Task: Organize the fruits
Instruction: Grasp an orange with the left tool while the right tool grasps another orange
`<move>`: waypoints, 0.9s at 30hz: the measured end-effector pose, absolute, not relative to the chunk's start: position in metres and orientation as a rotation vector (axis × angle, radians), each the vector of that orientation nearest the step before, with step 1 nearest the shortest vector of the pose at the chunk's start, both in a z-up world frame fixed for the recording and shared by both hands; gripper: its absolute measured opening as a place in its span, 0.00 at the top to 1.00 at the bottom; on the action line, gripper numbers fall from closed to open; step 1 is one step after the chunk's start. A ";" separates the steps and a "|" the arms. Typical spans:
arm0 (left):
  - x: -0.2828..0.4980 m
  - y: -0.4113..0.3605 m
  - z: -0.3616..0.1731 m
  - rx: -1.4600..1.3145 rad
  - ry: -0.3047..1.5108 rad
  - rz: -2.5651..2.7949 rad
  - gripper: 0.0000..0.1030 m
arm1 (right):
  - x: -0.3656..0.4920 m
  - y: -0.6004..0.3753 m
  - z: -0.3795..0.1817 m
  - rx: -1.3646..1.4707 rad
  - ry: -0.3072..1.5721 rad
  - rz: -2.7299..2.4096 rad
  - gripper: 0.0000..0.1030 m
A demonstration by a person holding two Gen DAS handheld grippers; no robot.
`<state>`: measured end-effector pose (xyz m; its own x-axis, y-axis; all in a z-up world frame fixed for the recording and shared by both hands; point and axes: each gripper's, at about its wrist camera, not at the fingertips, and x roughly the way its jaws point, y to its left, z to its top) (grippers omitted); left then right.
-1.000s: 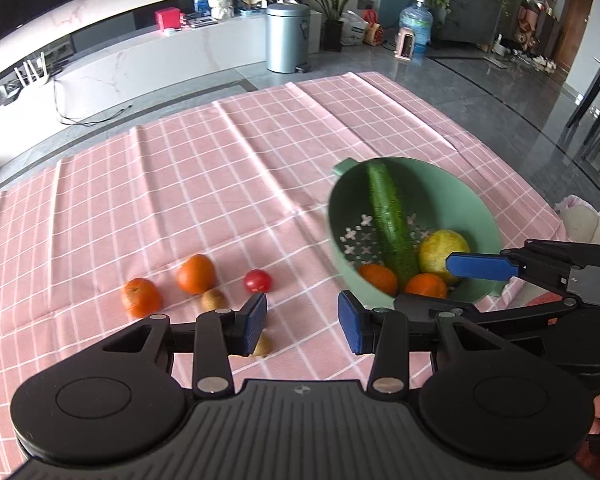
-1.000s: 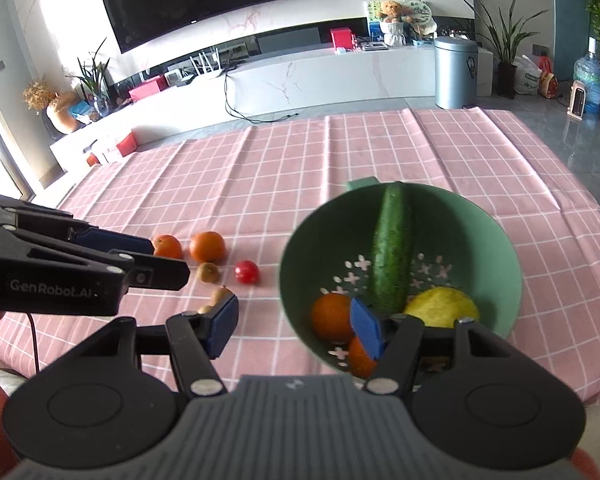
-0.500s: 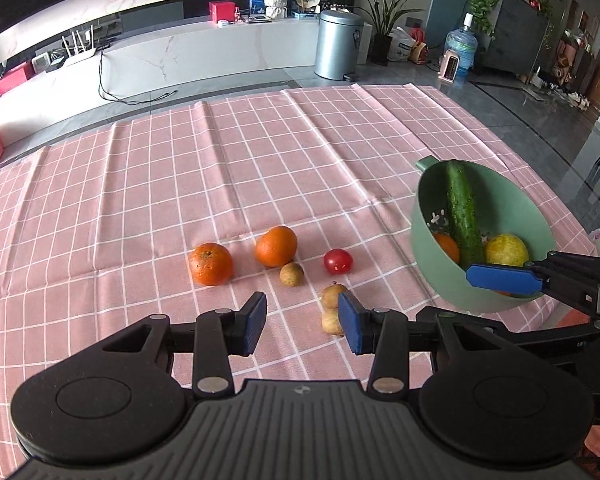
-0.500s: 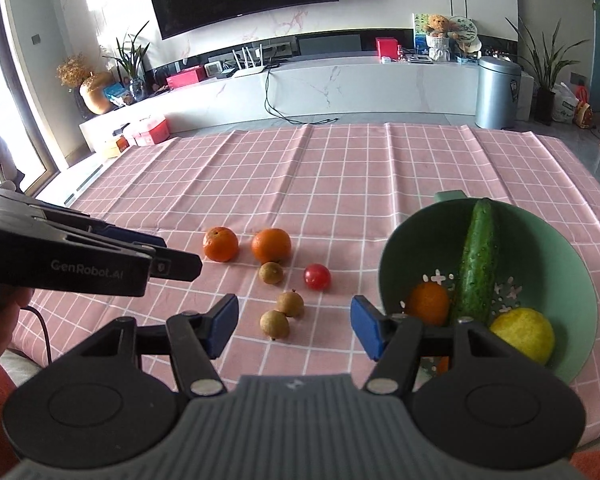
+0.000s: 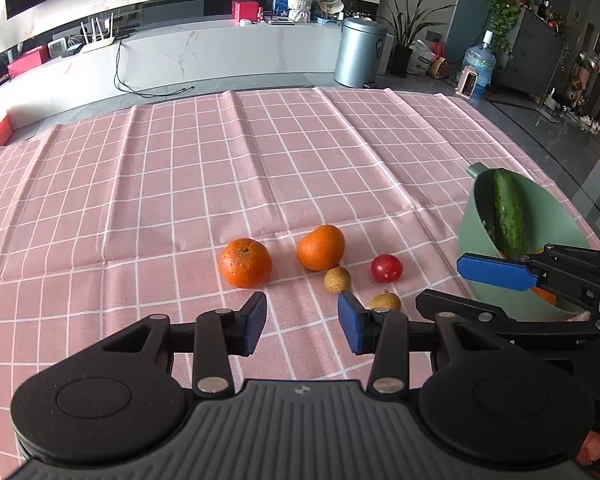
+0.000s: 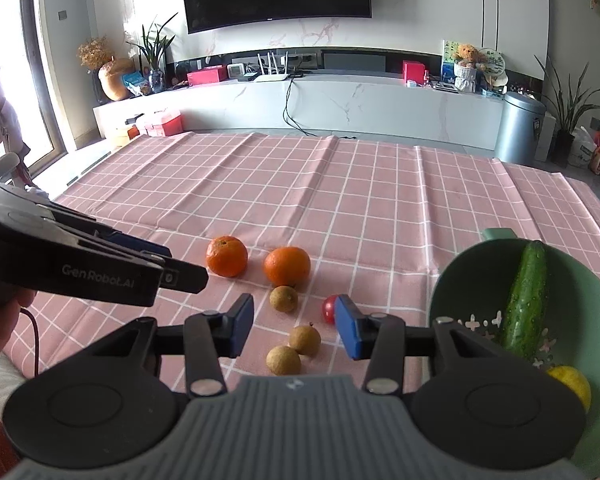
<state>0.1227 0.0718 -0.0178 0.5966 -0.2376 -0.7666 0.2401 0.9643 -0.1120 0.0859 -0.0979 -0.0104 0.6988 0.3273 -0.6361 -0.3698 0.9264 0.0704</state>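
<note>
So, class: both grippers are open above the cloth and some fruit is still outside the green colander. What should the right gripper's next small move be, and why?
Probably lower the right gripper onto the nearest longan. Its fingers are open and empty, and that fruit lies between them on the pink tablecloth, beside another longan, close to the green colander.

I saw a matt pink checked cloth (image 5: 260, 168), creased in soft folds, under dimpled oranges (image 5: 245, 262) and a glossy tomato (image 5: 386, 268). The green colander (image 6: 460, 276) looked like smooth matt plastic, the cucumber (image 6: 526, 300) in it bumpy and wet-shiny. My grippers' fingers (image 5: 254, 322) wore matt blue pads on black plastic, with ribbed grey housings.
</note>
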 end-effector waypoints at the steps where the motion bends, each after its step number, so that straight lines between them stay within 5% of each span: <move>1: 0.126 0.074 -0.020 -0.003 0.891 -0.271 0.52 | 0.089 -0.096 -0.013 -0.067 0.697 0.388 0.59; 13: 0.166 0.092 -0.042 -0.063 0.897 -0.201 0.40 | 0.143 -0.070 -0.044 -0.078 0.720 0.431 0.59; 27: 0.193 0.097 -0.070 -0.123 0.959 -0.195 0.42 | 0.180 -0.058 -0.071 -0.058 0.743 0.437 0.59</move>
